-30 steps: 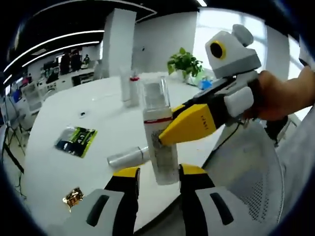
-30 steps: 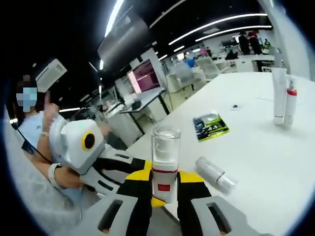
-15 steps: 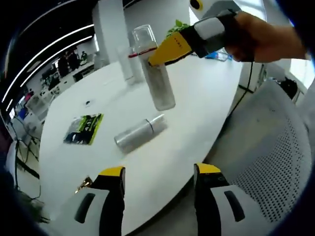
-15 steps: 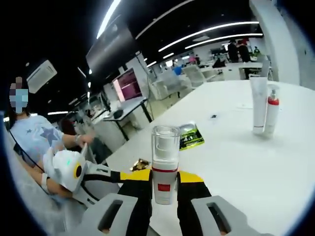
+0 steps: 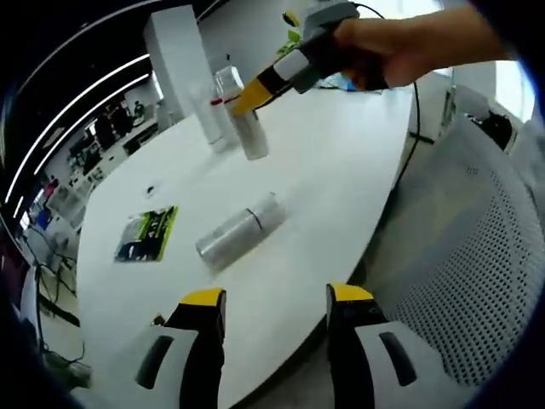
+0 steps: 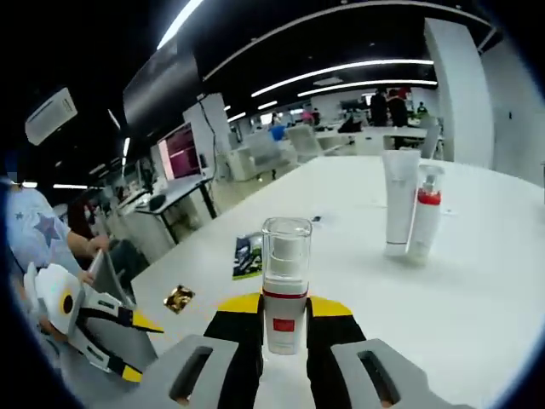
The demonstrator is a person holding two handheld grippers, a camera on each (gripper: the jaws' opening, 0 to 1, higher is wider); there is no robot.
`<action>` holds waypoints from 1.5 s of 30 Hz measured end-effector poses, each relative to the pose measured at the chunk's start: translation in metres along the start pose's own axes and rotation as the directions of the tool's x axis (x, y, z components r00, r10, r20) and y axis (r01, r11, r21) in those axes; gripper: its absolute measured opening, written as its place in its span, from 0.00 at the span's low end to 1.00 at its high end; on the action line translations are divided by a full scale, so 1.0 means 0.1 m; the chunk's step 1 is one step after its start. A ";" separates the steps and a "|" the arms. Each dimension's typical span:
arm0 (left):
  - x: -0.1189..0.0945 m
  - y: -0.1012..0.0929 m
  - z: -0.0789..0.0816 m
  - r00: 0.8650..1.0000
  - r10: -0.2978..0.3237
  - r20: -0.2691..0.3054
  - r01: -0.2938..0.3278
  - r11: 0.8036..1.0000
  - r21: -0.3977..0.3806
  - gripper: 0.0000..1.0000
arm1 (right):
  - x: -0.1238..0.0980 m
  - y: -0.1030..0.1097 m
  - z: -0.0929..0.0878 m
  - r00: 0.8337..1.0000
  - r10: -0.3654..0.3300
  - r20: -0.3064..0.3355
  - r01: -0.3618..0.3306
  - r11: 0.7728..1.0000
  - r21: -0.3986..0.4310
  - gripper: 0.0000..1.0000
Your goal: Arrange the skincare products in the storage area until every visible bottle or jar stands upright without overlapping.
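My right gripper (image 6: 285,308) is shut on a clear-capped pump bottle (image 6: 286,273) with a red band and holds it upright above the white table (image 6: 477,298). Ahead of it stand a white tube (image 6: 400,200) and a red-capped bottle (image 6: 424,223), close together. In the left gripper view, the right gripper (image 5: 255,85) carries that pump bottle (image 5: 247,128) near the white tube (image 5: 204,119). A silvery bottle (image 5: 238,232) lies on its side mid-table. My left gripper (image 5: 276,298) is open near the table's edge with nothing between its fingers.
A green leaflet (image 5: 146,233) lies flat left of the fallen bottle, and a gold wrapper (image 6: 179,298) sits near the table's edge. A mesh chair (image 5: 460,256) stands beside the table. A person sits at the left of the right gripper view.
The left gripper's jaws have come off the pump bottle and drawn back to the table's edge. The right gripper has carried the bottle across the table toward the tube and red-capped bottle.
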State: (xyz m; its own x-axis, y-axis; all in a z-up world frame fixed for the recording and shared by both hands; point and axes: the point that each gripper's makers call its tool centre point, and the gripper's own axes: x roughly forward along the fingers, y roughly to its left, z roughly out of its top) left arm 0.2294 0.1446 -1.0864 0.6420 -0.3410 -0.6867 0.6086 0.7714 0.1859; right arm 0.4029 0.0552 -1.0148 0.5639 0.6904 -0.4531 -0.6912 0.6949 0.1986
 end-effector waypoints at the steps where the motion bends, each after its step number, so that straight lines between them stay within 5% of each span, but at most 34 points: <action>1: 0.01 -0.01 -0.02 1.000 -0.002 -0.008 0.002 1.000 0.004 0.39 | 0.03 -0.07 0.03 1.000 -0.018 0.012 0.018 1.000 -0.005 0.12; 10: 0.03 0.00 -0.07 0.999 0.002 -0.032 -0.002 1.000 -0.003 0.40 | 0.29 -0.44 0.14 0.994 -0.098 0.048 0.100 0.994 -0.043 0.12; 45: 0.06 0.04 -0.29 0.995 -0.007 -0.097 0.004 1.000 -0.027 0.35 | 0.91 -1.16 0.20 0.962 -0.253 0.098 0.265 0.955 -0.134 0.12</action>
State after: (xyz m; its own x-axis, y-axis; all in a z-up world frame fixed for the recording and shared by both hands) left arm 0.2219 0.1616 -1.1102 0.5898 -0.2927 -0.7526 0.5986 0.7841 0.1641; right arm 0.5433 0.0414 -1.0616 0.7620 0.5083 -0.4012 -0.5714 0.8193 -0.0472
